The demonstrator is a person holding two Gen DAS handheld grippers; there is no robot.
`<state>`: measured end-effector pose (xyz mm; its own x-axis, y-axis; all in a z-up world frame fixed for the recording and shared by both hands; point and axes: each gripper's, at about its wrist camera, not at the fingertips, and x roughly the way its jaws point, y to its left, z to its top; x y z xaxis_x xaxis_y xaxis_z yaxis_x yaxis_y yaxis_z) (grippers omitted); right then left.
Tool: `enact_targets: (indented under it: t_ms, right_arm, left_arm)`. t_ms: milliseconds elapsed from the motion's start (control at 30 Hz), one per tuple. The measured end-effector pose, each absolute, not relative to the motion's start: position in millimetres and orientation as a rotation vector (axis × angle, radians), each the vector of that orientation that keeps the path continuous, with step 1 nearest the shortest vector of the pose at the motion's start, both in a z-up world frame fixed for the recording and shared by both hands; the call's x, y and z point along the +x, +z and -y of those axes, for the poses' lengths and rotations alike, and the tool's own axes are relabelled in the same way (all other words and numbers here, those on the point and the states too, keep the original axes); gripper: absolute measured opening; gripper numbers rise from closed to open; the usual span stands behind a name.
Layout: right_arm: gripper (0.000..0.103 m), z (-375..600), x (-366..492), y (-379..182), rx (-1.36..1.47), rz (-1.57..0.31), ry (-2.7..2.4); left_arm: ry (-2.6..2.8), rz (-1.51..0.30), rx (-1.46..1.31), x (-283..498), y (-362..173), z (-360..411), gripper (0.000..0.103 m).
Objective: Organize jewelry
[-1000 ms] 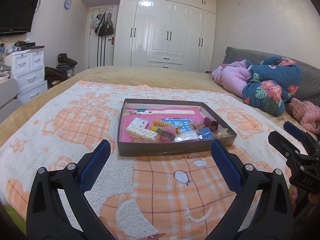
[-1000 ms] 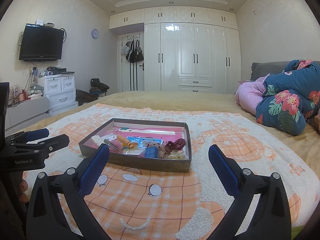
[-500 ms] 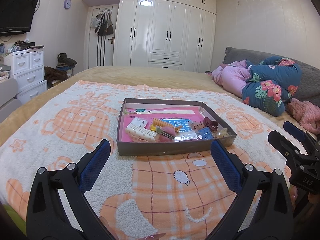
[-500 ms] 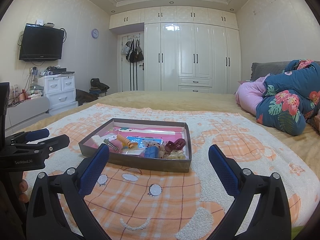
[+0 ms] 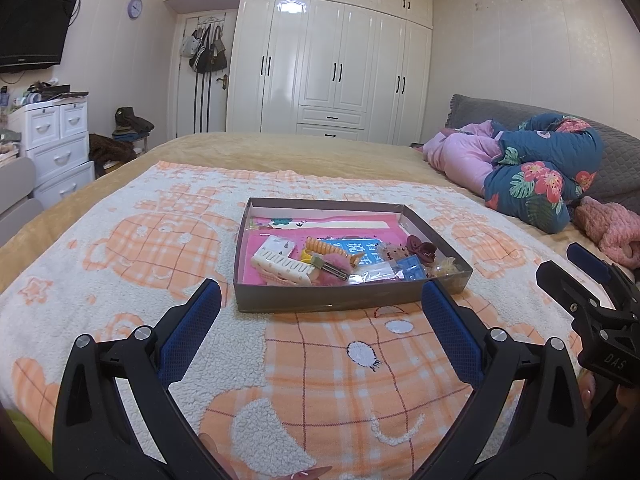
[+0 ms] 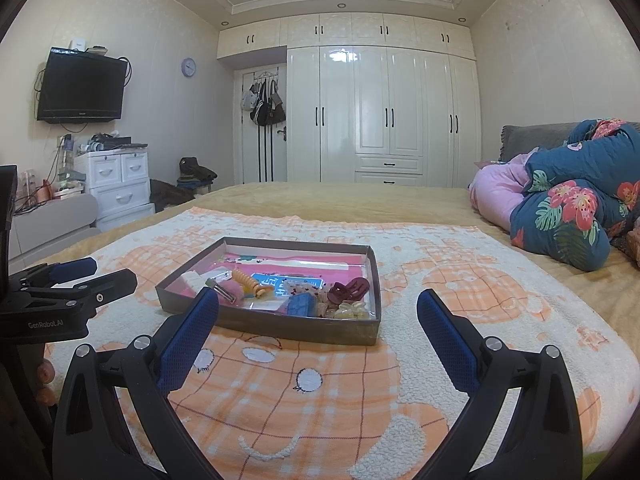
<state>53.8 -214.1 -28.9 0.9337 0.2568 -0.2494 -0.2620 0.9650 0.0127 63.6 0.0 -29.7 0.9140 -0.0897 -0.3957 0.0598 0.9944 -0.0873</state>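
Left wrist view: left claw (image 5: 320,300) spread wide and empty above the blanket (image 5: 120,264), tray (image 5: 352,298) of jewelry just ahead on the bed. Right wrist view: right claw (image 6: 318,310) equally wide, empty, tray (image 6: 296,330) ahead, slightly left.

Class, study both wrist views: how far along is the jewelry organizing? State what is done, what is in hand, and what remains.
Done: nothing visibly sorted; the hair clips, packets and other small items lie jumbled together in the grey box on the blanket.
In hand: nothing. The left gripper and right gripper both hover short of the box, jaws wide apart and empty.
Left: essentially all the sorting, starting with reaching into the box.
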Motion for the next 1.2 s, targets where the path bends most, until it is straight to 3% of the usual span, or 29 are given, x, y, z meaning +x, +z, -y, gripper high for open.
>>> enact_targets:
  t_ms: [1200]
  right_arm:
    - [0.097,217.8,54.0,-26.7,-0.030,-0.248,0.257]
  left_arm:
    - [-0.080,-0.412,-0.070,61.5,-25.4,0.1,0.092]
